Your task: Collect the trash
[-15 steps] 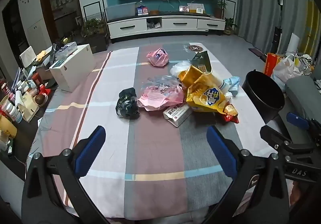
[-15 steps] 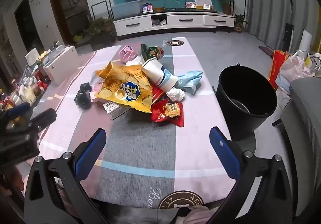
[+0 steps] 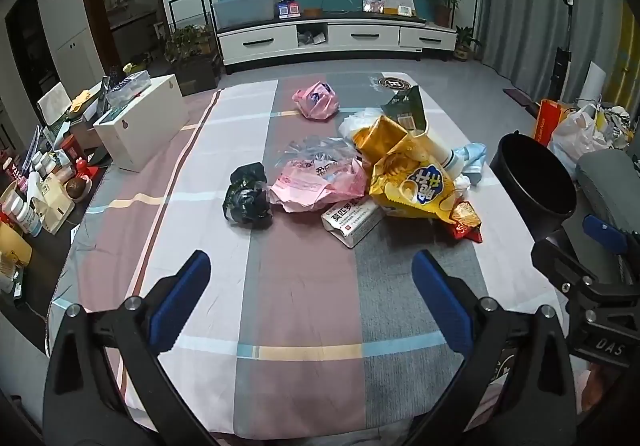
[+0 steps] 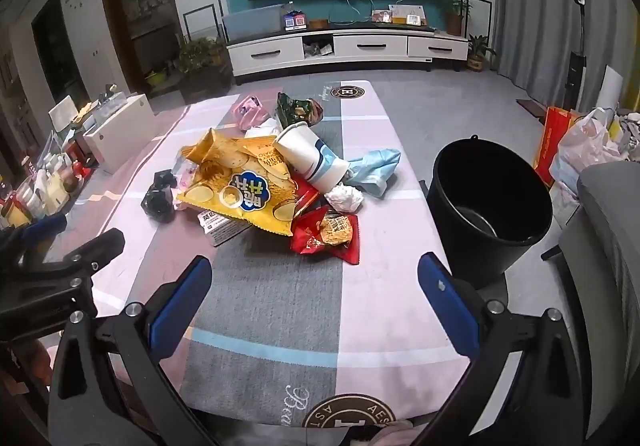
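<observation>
The trash sits in a heap in the middle of the table (image 4: 372, 310): a yellow chip bag (image 4: 240, 186), a paper cup (image 4: 312, 158) and a red wrapper (image 4: 328, 234), all touching. A black bin (image 4: 488, 202) stands just right of the table, ready for it. The left gripper (image 3: 312, 286) and right gripper (image 4: 316, 286) hang near the heap, jaws wide and empty, so nothing is picked up yet.

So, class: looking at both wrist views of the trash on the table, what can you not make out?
- Small box: right wrist view, mostly covered by the yellow chip bag.
- Bucket inside: left wrist view, too dark; far side cut by the right gripper.
- Black bag contents: crumpled, opaque.
- Table's near edge: hidden by the fingers.
</observation>
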